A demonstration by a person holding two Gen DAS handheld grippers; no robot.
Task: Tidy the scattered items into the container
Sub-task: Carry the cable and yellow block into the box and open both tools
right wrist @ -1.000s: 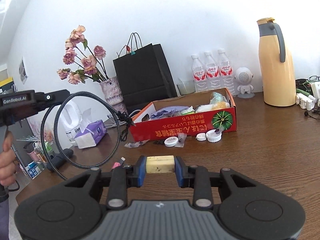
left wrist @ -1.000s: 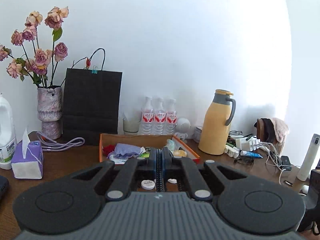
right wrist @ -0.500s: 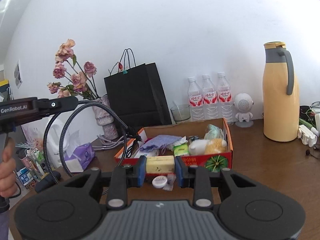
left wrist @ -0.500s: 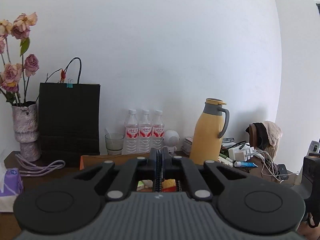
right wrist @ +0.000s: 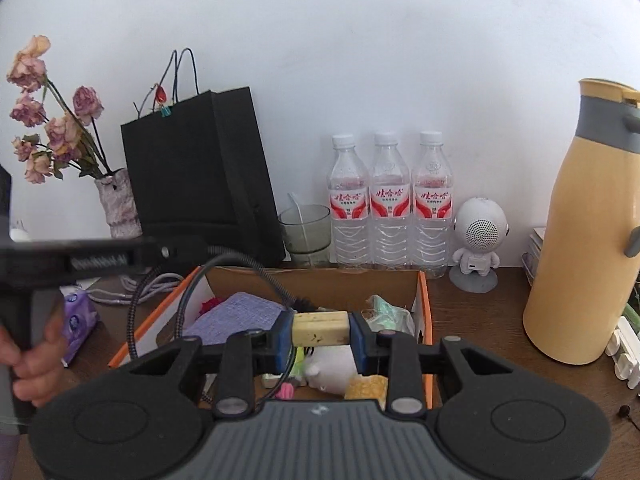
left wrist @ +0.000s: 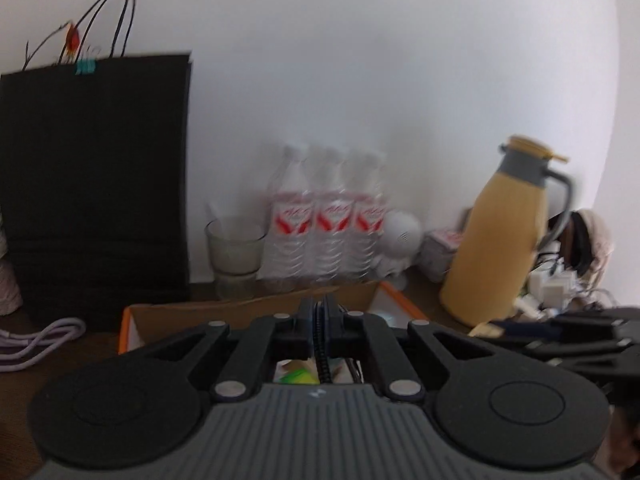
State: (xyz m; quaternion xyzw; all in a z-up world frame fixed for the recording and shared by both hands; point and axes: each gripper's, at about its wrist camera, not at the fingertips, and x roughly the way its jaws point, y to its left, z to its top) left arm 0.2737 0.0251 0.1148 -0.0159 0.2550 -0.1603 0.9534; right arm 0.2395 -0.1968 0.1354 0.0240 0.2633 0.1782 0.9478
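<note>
- the right claw (right wrist: 320,330) is clenched on a pale yellow block (right wrist: 319,328), which is pinched end to end between the two blue pads (right wrist: 283,340).
- the block is held above the open cardboard box (right wrist: 423,300), over its near half.
- inside the box a purple cloth (right wrist: 236,314), a white plush toy (right wrist: 332,368), a yellow fuzzy item (right wrist: 366,386) and a crumpled pale green wrapper (right wrist: 386,310) are seen.
- the left claw (left wrist: 319,312) is closed, its fingers pressed together on a black braided cable (left wrist: 322,354), and it is pointed over the box (left wrist: 224,314).
- in the right wrist view the left device (right wrist: 100,258) is seen at the left edge, gripped by a hand (right wrist: 34,364).
- behind the box a black paper bag (right wrist: 200,176), a glass (right wrist: 306,232), three water bottles (right wrist: 390,204), a small white robot figure (right wrist: 478,240) and a yellow thermos (right wrist: 584,232) are stood on the wooden surface (right wrist: 480,320).
- the left wrist view is blurred.
</note>
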